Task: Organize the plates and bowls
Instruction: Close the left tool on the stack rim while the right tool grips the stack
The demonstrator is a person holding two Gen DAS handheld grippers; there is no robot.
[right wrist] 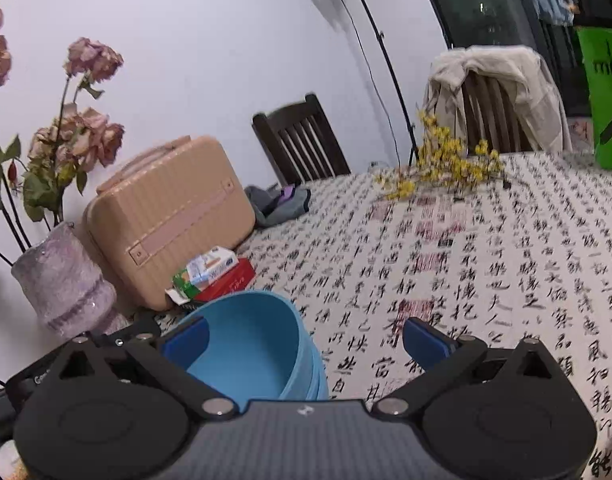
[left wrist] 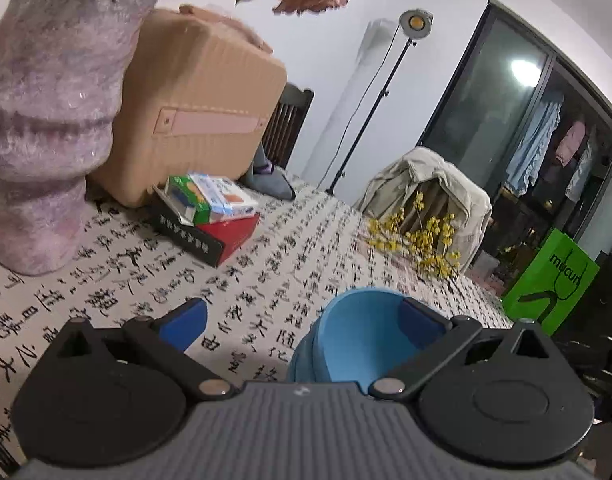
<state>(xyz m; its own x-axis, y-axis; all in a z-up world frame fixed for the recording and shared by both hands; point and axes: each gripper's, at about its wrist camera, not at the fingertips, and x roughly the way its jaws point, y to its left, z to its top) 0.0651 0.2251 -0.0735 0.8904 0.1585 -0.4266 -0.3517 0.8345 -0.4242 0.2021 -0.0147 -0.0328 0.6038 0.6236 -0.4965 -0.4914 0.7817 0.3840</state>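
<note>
Blue bowls (left wrist: 358,344) sit right up close, between the two grippers. It looks like one bowl sits inside another, because you can see more than one rim edge on the side. They stand on the bench (left wrist: 266,248), which has a cloth with black writing on it.

For the left gripper (left wrist: 306,318), the bowls are to its right side. Its right finger (left wrist: 422,320) seems to be inside the bowl, at the rim, but I cannot tell if it touches. Its left finger (left wrist: 186,320) is far off to the side, over the cloth. So this gripper is spread wide and pinches nothing.

For the right gripper (right wrist: 306,344), the bowls (right wrist: 250,344) are to its left side. Its left finger (right wrist: 186,340) is at the near rim, and its right finger (right wrist: 426,344) is out over the cloth. It is spread wide too, with nothing held.

Both grippers are low and point forward across the bench, one on each side of the bowls. Both are about as near. I think the next move is to shut one gripper on the rim wall, and the finger that is already by the rim matters most
</note>
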